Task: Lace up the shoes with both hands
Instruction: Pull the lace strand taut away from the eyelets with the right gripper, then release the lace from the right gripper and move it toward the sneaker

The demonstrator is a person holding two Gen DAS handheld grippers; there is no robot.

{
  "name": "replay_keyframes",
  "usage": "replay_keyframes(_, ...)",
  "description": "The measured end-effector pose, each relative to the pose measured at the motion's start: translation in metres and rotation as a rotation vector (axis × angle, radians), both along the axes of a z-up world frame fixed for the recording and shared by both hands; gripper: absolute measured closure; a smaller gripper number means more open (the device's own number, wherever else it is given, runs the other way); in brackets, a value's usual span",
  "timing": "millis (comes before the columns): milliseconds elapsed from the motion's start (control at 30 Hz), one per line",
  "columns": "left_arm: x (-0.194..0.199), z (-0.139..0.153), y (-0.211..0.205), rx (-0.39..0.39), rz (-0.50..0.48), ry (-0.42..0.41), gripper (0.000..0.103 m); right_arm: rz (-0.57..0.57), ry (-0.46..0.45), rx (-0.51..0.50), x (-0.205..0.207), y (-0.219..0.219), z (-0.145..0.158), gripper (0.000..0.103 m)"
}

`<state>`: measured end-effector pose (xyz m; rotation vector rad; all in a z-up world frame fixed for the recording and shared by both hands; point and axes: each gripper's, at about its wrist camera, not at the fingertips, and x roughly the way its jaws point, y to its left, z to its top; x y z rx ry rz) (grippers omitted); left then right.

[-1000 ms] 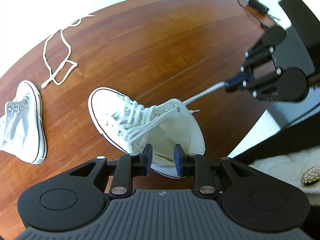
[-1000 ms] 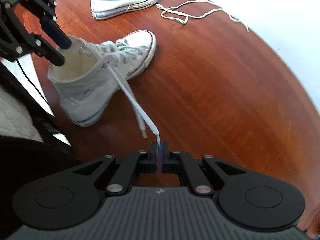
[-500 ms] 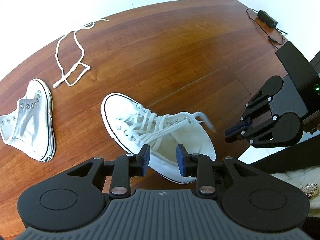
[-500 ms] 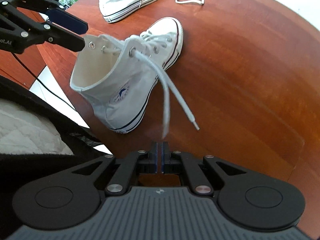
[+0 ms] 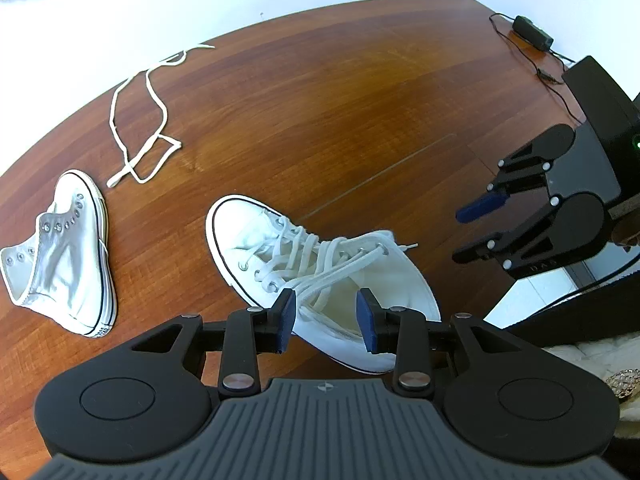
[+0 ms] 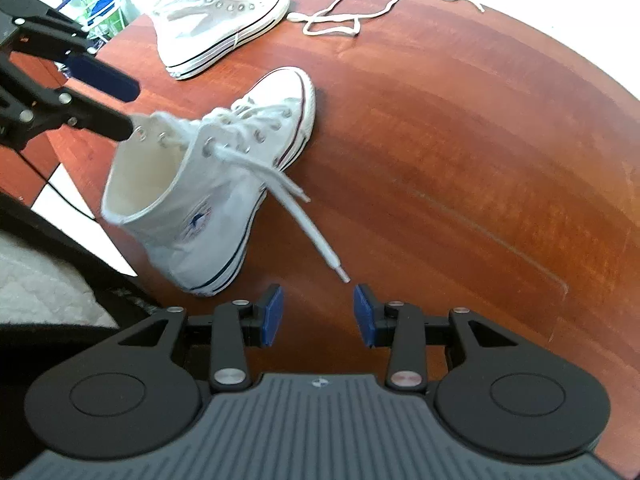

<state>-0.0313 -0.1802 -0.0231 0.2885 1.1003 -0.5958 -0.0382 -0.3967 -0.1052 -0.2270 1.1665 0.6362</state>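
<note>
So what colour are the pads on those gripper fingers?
Dark blue pads on black fingers, seen best in the right wrist view.

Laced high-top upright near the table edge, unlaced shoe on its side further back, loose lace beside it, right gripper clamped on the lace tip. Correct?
Not the grip. The right wrist view shows the right gripper with jaws apart and opening, nothing between them; the lace tip lies free just ahead. The laced high-top, unlaced shoe and loose lace are as stated.
</note>
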Motion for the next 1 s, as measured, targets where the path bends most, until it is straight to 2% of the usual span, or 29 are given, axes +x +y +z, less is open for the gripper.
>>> replay_keyframes(267, 0.003, -0.001, 0.000, 0.011, 0.001, 0.010, 0.066, 0.033, 0.001, 0.027, 0.015, 0.008, -0.014, 0.066)
replay_keyframes(333, 0.004, -0.001, 0.000, 0.017, 0.010, 0.016, 0.066, 0.072, 0.003, 0.022, 0.018, 0.015, -0.020, 0.073)
replay_keyframes(533, 0.002, -0.002, 0.006, 0.034, 0.047, 0.032, 0.064, 0.156, 0.014, 0.023, 0.025, 0.036, -0.034, 0.081)
replay_keyframes(700, -0.001, -0.002, 0.011, 0.036, 0.074, 0.040, 0.064, 0.155, -0.062, 0.080, 0.030, 0.036, -0.018, 0.081)
replay_keyframes(800, -0.002, 0.000, 0.012, 0.036, 0.084, 0.038, 0.064, 0.168, -0.096, 0.073, 0.033, 0.035, -0.006, 0.081)
replay_keyframes(1000, -0.003, -0.001, 0.011, 0.028, 0.099, 0.042, 0.064, 0.194, -0.115, 0.106, 0.046, 0.034, 0.014, 0.080)
